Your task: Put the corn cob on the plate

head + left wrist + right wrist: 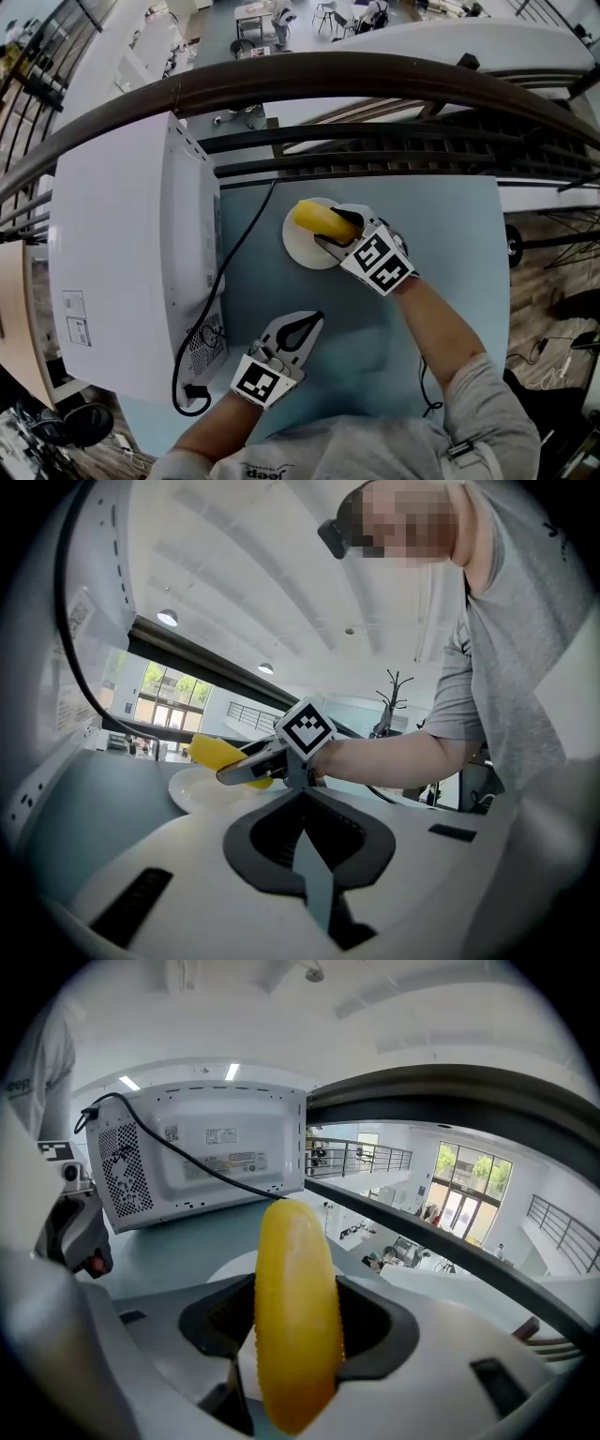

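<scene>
A yellow corn cob (322, 220) hangs low over the white plate (302, 248) at the far middle of the blue-grey table. My right gripper (335, 235) is shut on the corn cob (292, 1241), which sticks out past the jaws toward the plate (230, 1267). Whether the cob touches the plate I cannot tell. My left gripper (316, 322) rests low over the table nearer to me, shut with nothing in it. In the left gripper view my left gripper (305, 797) faces the plate (192, 790) and the corn cob (213, 753).
A white microwave (131, 253) stands at the table's left, its back toward the plate, with a black cable (239, 251) trailing across the table (441, 225). A dark railing (375, 80) runs just beyond the table's far edge.
</scene>
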The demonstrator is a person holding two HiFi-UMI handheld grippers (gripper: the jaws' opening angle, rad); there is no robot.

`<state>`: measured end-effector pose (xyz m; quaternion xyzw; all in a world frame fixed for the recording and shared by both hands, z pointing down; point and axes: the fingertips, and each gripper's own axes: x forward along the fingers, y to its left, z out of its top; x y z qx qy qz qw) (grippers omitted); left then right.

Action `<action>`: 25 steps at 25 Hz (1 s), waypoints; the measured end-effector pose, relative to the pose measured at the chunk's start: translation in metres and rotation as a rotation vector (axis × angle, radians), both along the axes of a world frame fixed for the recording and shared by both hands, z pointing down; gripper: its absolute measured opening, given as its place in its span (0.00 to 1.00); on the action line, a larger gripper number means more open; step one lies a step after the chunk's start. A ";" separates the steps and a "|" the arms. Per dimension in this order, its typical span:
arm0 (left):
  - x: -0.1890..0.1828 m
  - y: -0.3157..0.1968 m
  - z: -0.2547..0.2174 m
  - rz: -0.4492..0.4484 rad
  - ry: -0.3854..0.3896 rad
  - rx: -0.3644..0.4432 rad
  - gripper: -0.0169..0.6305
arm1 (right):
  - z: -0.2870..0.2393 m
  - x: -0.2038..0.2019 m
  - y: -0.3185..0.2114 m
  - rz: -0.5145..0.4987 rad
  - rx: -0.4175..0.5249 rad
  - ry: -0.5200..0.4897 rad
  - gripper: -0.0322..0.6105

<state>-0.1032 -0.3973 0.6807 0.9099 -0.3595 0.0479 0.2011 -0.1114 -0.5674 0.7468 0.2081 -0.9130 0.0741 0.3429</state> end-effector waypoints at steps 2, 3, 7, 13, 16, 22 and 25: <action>0.000 0.000 0.002 0.000 0.002 -0.001 0.04 | 0.003 -0.001 -0.002 -0.003 0.007 0.010 0.45; 0.000 0.000 0.002 0.000 0.002 -0.001 0.04 | 0.004 -0.001 -0.002 -0.005 0.012 0.017 0.45; -0.001 0.000 0.005 -0.004 0.003 0.000 0.04 | 0.006 -0.003 -0.006 -0.025 0.054 0.058 0.45; -0.002 0.001 0.006 -0.008 0.007 -0.001 0.04 | 0.010 -0.008 -0.007 -0.057 0.084 0.106 0.45; -0.002 0.002 0.007 -0.005 0.008 0.001 0.04 | 0.013 -0.009 -0.008 -0.067 0.108 0.139 0.46; -0.004 0.003 0.011 -0.008 0.009 -0.013 0.04 | 0.021 -0.013 -0.007 -0.085 0.126 0.164 0.46; -0.005 0.003 0.012 -0.007 0.007 -0.015 0.04 | 0.020 -0.013 -0.007 -0.081 0.124 0.154 0.46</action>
